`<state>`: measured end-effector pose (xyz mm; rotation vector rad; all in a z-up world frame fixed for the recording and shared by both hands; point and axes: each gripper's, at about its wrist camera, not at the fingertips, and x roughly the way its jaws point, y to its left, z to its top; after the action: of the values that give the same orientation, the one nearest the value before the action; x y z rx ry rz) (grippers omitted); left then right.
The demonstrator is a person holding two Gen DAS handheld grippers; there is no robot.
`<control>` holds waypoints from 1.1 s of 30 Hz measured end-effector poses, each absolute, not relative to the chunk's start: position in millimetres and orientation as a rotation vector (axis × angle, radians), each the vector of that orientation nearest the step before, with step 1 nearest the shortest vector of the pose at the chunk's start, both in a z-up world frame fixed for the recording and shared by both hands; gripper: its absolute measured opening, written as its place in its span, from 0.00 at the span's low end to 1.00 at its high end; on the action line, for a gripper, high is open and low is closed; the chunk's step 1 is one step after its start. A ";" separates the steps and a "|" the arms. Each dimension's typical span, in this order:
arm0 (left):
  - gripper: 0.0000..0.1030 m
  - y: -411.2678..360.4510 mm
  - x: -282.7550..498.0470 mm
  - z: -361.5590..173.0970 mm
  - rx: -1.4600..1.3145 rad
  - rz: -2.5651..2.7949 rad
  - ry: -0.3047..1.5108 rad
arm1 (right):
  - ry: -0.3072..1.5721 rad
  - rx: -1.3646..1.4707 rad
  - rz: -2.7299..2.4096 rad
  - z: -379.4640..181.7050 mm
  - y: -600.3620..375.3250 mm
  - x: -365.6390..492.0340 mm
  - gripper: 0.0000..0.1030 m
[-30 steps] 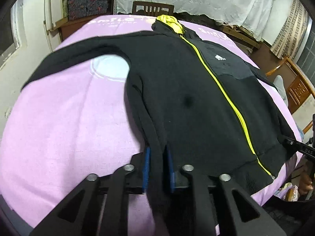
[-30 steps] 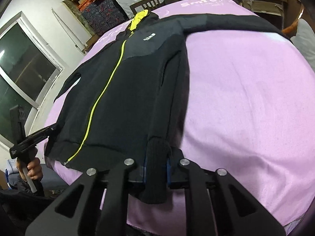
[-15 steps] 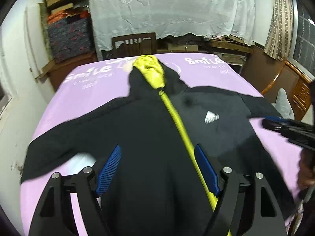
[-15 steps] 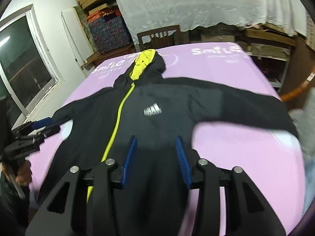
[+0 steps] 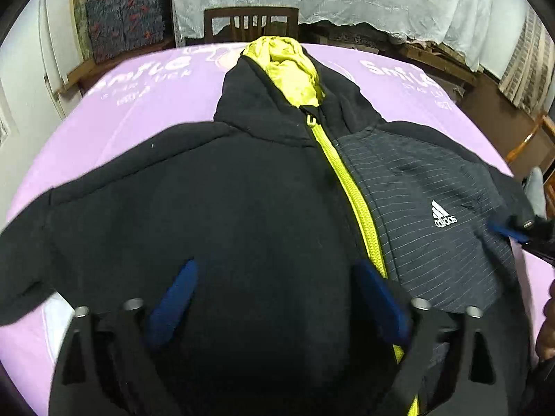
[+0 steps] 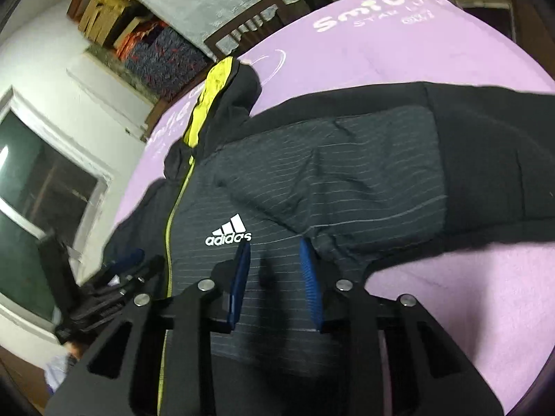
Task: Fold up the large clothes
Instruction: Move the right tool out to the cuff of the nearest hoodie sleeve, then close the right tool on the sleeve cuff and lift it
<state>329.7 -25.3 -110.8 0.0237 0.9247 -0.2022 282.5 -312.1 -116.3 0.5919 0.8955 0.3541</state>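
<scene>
Moved from hem up over jacket (image 5: 242, 208) chest, mid-bed (image 5: 138, 104). Left gripper (image 5: 274, 298) just opened wide, holding nothing; right gripper (image 6: 274, 270) just narrowed, part open, clamping nothing.

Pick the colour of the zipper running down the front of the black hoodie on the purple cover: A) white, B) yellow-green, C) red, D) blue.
B: the zipper on the hoodie is a bright yellow-green strip, matching the hood lining.
</scene>
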 end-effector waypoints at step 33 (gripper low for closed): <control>0.97 -22.4 324.0 -112.9 0.062 -0.153 0.917 | 0.398 1.215 -0.338 -150.2 -542.6 201.5 0.34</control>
<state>324.0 -22.4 -112.9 0.0618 0.9169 -0.1528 201.5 -542.6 -150.2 1.2153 0.3980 -0.3383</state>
